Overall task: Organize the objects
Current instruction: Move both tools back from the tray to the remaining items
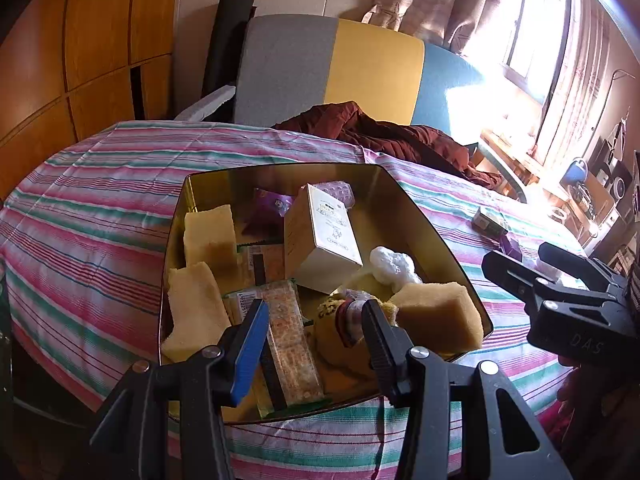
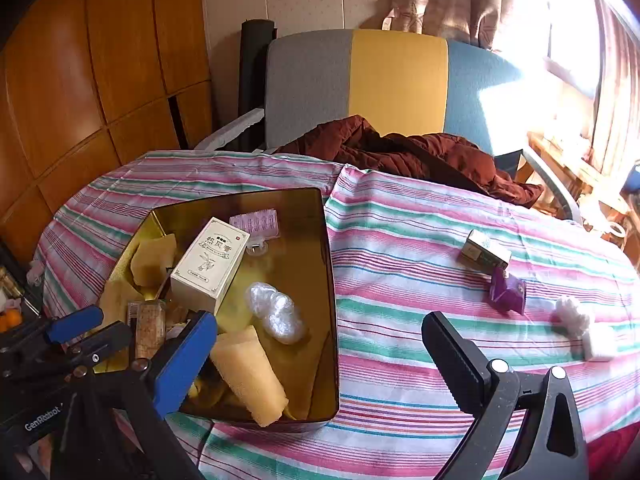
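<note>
Landmark: gold tin (image 2: pixel 328 264), open-topped, on striped tablecloth (image 2: pixel 400 248); all places below given from it.
In the tin, far end: pink blister pack (image 2: pixel 256 218) against the back wall; cream carton (image 2: pixel 210 264) propped at a tilt just in front.
In the tin, middle: crumpled clear plastic wad (image 2: pixel 276 316) on the bare floor; flat printed sachets (image 1: pixel 290 344) on the left-hand side.
In the tin, near end: yellow sponge block (image 2: pixel 248 376) leaning on the near wall; more sponge blocks (image 1: pixel 210 236) along the left wall; purple packet (image 1: pixel 268 208) toward the back.
Outside the tin, to its right: small green-and-white box (image 2: pixel 484 254), purple pouch (image 2: pixel 506 290) just beside that box, white fluffy wad (image 2: pixel 574 314) and white block (image 2: pixel 600 342) farthest out, all well apart from the tin.
Left gripper (image 1: pixel 316 328): over the tin's near end, jaws partly apart, nothing clamped; yellow patterned item (image 1: pixel 340 312) lies below the gap, contact not discernible.
Right gripper (image 2: pixel 320 364): jaws spread wide, empty, straddling the tin's right wall, cloth beneath.
Done, by judgement: bulk of the items gathered in the tin.
Left, by judgement: four loose items on the cloth to bring across.
Next, by judgement: likely a reach to the right by the empty wide-open tool.
</note>
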